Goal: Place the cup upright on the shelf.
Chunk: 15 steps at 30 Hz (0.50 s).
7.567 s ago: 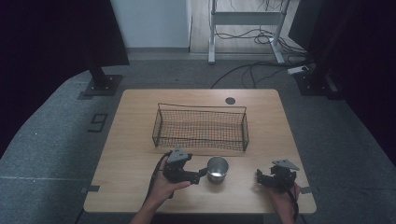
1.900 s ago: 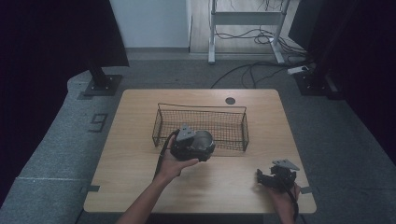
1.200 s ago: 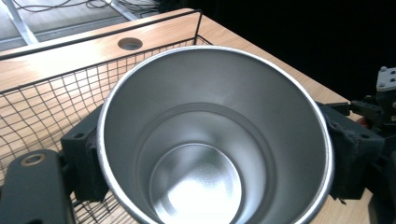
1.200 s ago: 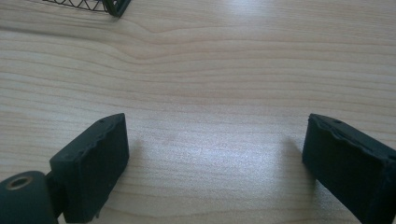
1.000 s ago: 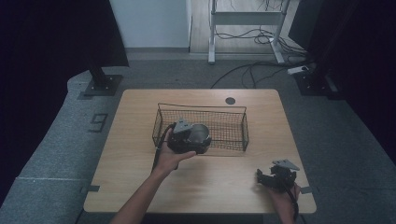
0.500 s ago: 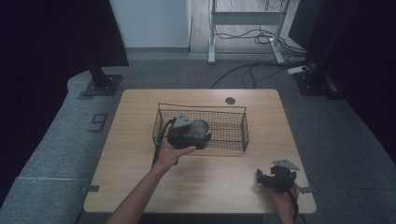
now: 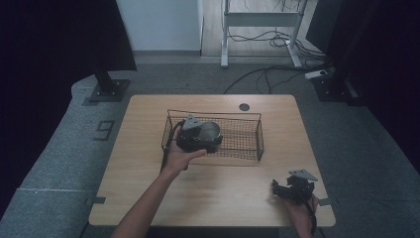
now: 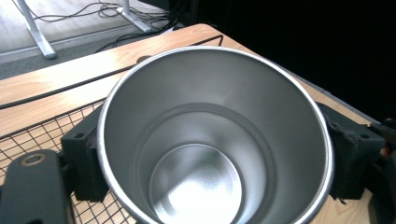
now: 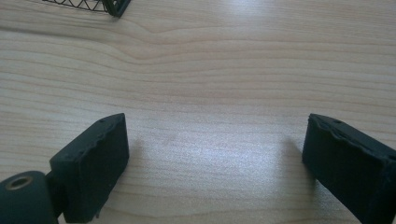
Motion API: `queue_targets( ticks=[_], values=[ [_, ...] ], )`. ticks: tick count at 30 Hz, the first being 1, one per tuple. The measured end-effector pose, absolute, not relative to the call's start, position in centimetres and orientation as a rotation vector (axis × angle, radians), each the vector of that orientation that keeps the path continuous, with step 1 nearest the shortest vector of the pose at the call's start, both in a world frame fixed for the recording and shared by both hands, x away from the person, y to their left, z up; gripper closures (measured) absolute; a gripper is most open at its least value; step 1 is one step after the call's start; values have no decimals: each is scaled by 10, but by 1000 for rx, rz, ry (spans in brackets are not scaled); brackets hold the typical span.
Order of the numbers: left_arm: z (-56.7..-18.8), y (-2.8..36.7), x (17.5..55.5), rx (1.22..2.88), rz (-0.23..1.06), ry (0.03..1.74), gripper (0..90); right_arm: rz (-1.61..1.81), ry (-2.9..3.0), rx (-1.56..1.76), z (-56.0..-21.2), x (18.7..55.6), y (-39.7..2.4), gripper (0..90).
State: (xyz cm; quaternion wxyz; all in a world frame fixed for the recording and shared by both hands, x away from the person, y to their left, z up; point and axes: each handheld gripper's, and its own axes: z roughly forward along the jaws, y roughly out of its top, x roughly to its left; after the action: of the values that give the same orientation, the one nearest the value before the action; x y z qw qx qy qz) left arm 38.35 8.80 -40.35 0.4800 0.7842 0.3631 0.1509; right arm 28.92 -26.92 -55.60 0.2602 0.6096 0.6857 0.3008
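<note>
**Now the cup hangs over the basket**

We grip the steel cup in our left gripper, mouth tilted towards its camera, above the left end of the wire basket, which looks empty. Our right gripper rests well apart on the table, jaws spread, holding nothing.

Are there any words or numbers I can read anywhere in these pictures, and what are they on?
"9" in dark grey on the grey floor mat, left of the table.
No writing shows on the metal cup, the wire basket or either gripper.
</note>
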Motion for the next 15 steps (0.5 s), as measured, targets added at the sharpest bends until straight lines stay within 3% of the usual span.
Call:
queue_targets(
  ticks=[15],
  values=[
    [-399,88,397,1925,364,893,146,817,1856,1651,-556,289,-269,71]
  ],
)
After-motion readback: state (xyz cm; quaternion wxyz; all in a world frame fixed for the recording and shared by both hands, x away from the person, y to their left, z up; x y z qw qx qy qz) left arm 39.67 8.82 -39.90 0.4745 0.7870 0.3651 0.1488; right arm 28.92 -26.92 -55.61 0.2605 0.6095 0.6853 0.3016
